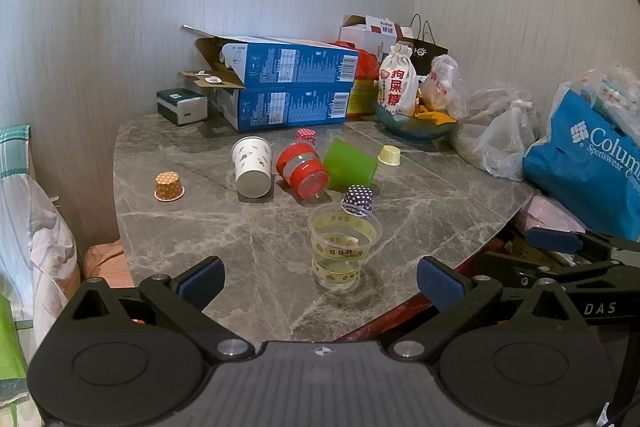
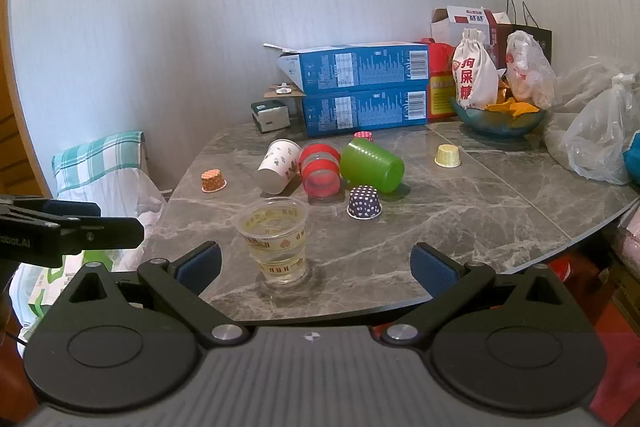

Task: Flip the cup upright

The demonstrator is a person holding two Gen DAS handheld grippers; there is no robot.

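Observation:
A clear plastic cup (image 1: 342, 249) with yellow print stands upright near the front edge of the grey marble table (image 1: 192, 227); it also shows in the right wrist view (image 2: 278, 241). Behind it a white paper cup (image 1: 252, 166), a red banded cup (image 1: 304, 169) and a green cup (image 1: 350, 165) lie on their sides. My left gripper (image 1: 320, 279) is open and empty, just short of the clear cup. My right gripper (image 2: 316, 267) is open and empty, the clear cup a little left of its centre.
Small cupcake liners sit upside down: orange (image 1: 169, 187), navy dotted (image 1: 358, 199), yellow (image 1: 389, 155), red dotted (image 1: 306, 135). Stacked blue boxes (image 1: 288, 95), a snack bowl (image 1: 416, 125) and plastic bags (image 1: 504, 143) crowd the back and right. A cloth-covered chair (image 2: 104, 171) stands left.

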